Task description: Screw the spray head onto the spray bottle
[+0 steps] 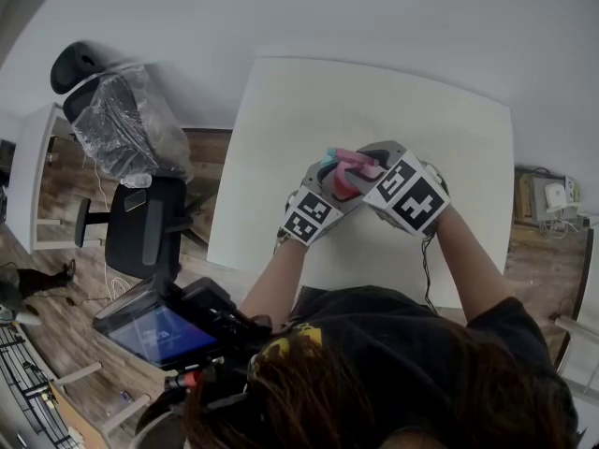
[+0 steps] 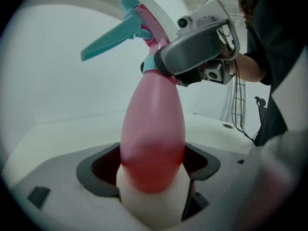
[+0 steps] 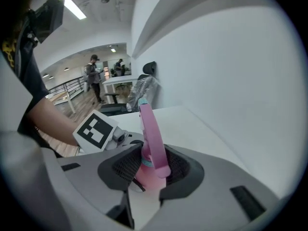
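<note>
Ideally, left gripper (image 2: 153,171) keeps the pink plastic bottle (image 2: 153,129) clamped, lower centre; right gripper (image 3: 151,170), clamped on the teal-triggered spray head (image 3: 150,129), should twist squarely.

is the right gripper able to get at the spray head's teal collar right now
Likely yes: the right gripper is closed around the teal collar; the left gripper holds the pink bottle well below it.

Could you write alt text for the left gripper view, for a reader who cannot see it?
The left gripper holds a pink bottle by its base, neck pointing up and away. The right gripper grips the teal collar of the spray head on top, above a white table.
</note>
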`<state>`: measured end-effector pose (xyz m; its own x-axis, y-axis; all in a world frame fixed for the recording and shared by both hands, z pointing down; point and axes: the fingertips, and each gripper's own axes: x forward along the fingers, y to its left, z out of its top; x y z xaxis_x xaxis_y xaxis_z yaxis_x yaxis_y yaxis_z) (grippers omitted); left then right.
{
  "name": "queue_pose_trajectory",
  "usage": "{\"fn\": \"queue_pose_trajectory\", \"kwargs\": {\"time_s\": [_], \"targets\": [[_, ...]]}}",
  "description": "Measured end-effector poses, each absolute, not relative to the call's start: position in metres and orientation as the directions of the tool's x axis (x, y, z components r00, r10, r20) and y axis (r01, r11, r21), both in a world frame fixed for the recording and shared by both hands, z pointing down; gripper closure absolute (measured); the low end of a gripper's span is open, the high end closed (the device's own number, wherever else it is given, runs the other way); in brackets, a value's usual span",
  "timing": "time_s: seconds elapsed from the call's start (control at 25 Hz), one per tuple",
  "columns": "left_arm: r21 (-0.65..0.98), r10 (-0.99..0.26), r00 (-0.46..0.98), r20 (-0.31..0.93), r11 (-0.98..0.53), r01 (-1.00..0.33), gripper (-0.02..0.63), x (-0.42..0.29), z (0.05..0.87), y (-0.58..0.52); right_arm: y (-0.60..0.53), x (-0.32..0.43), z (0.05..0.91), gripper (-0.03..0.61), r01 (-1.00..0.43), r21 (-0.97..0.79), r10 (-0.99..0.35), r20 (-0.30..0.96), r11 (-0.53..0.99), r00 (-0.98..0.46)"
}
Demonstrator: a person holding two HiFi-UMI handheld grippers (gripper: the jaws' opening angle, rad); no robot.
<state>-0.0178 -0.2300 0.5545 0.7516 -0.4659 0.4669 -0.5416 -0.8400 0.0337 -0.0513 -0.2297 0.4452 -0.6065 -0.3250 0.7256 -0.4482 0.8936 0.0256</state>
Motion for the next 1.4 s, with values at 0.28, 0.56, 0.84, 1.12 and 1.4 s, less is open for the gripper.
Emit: {"fn": "queue_pose_trajectory", "kwargs": {"time_s": [0.28, 0.56, 0.84, 1.12, 1.4], "targets": [[0.031, -0.471, 0.749, 0.467, -0.837, -0.546, 0.232, -0.017, 0.554, -0.228, -0.234, -0.044, 0.444, 0.446, -0.781, 0.056, -0.628, 0.632, 0.622, -0.454], [0.034, -0.468, 0.751, 0.466, -0.839, -0.544, 0.232, -0.017, 0.553, -0.229, -0.232, -0.043, 0.427, 0.440, -0.667, -0.088, -0.549, 0.494, 0.740, -0.674], [0.037, -0.465, 0.753, 0.465, -0.840, -0.541, 0.232, -0.017, 0.554, -0.230, -0.213, -0.028, 0.410, 0.385, -0.320, -0.062, -0.261, 0.445, 0.946, -0.857], [0.036, -0.460, 0.756, 0.465, -0.843, -0.536, 0.233, -0.018, 0.554, -0.230, -0.224, -0.040, 0.437, 0.382, -0.170, -0.024, -0.136, 0.495, 0.985, -0.858], [0.037, -0.459, 0.756, 0.466, -0.844, -0.535, 0.232, -0.018, 0.555, -0.232, -0.226, -0.051, 0.440, 0.446, -0.105, -0.035, -0.070, 0.540, 0.994, -0.839]]}}
